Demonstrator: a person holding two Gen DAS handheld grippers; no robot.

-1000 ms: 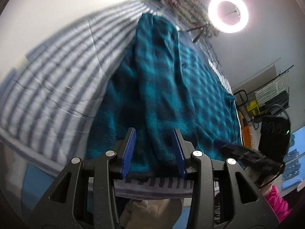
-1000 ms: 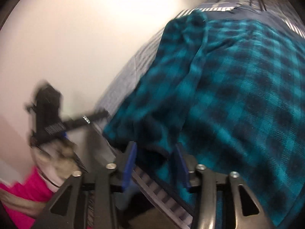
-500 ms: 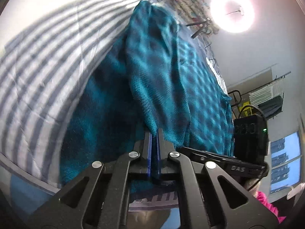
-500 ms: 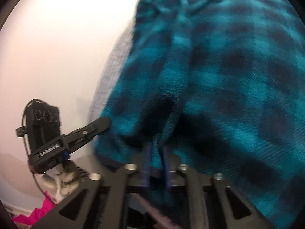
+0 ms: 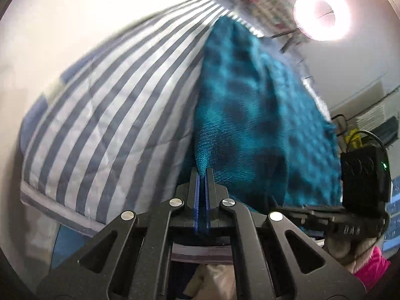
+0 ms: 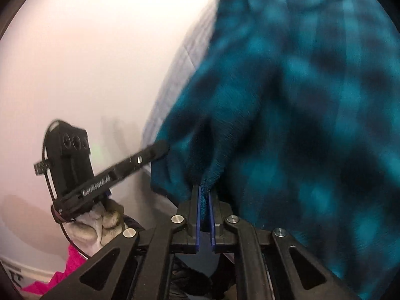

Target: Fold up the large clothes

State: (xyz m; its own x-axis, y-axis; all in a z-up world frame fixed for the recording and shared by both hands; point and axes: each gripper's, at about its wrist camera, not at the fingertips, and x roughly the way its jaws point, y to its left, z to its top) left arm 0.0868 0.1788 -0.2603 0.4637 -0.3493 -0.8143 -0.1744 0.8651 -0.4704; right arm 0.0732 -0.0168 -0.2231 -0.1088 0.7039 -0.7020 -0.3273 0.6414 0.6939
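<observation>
A large teal and dark plaid fleece garment (image 5: pixel 250 115) lies on a bed with a grey-and-white striped cover (image 5: pixel 112 115). My left gripper (image 5: pixel 202 172) is shut on the garment's near edge and lifts it off the cover. My right gripper (image 6: pixel 204 190) is shut on another part of the same edge; the fleece (image 6: pixel 300 100) fills the right of that view. Each gripper shows in the other's view: the right one (image 5: pixel 355 200) at the left wrist view's right edge, the left one (image 6: pixel 105 175) at the right wrist view's left.
A lit ring light (image 5: pixel 321 16) stands beyond the bed's far end. A white wall (image 6: pixel 87 50) runs along the bed's left side. Racks and cables (image 5: pixel 370 125) stand at the right. A pink cloth (image 6: pixel 62 275) lies low by the bed.
Both grippers closed on the garment's near edge, having been open around it a second ago. They have since lifted the edge, and striped cover now shows where the fleece lay.
</observation>
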